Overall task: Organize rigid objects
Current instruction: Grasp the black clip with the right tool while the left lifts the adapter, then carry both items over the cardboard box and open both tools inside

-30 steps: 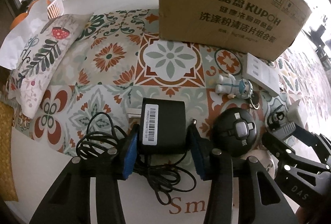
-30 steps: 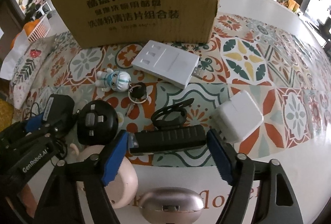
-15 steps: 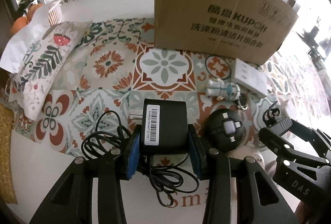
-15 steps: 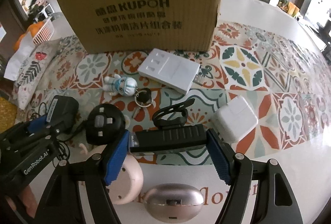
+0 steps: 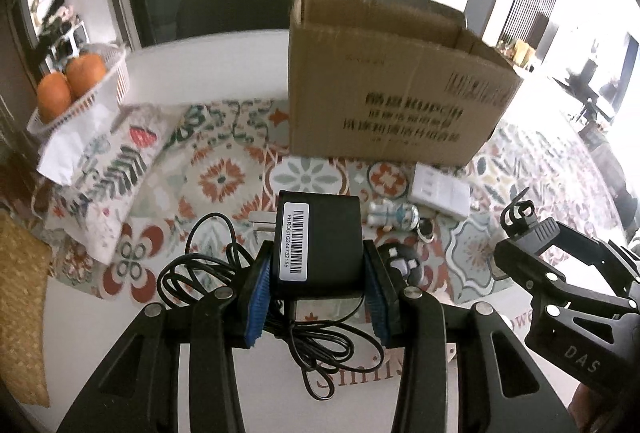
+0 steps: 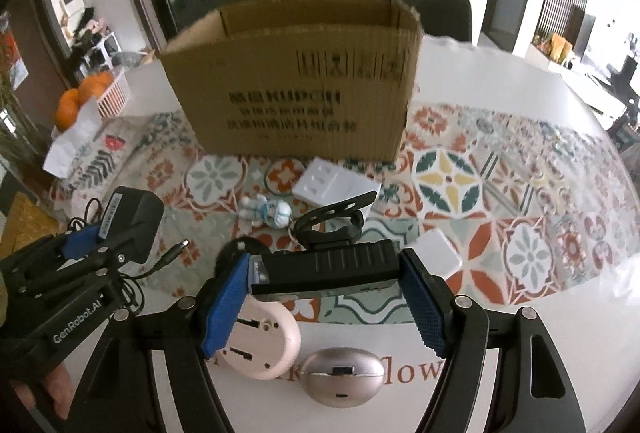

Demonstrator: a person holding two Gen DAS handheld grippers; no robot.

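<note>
Your left gripper (image 5: 318,287) stays clamped on the power adapter (image 5: 318,241), right gripper (image 6: 326,297) on the black flashlight (image 6: 326,267); both now lifted, cardboard box (image 6: 296,89) at 12 o'clock.

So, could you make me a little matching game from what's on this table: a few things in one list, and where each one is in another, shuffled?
Things:
1. black power adapter
2. black ribbed bike light
3. small astronaut figure
4. oranges

Places:
A. in a white basket at the far left of the table
B. clamped in the right gripper
C. lying on the patterned mat in front of the cardboard box
D. clamped in the left gripper, cable dangling below

Pairs: 1-D, 2-B, 3-C, 4-A
</note>
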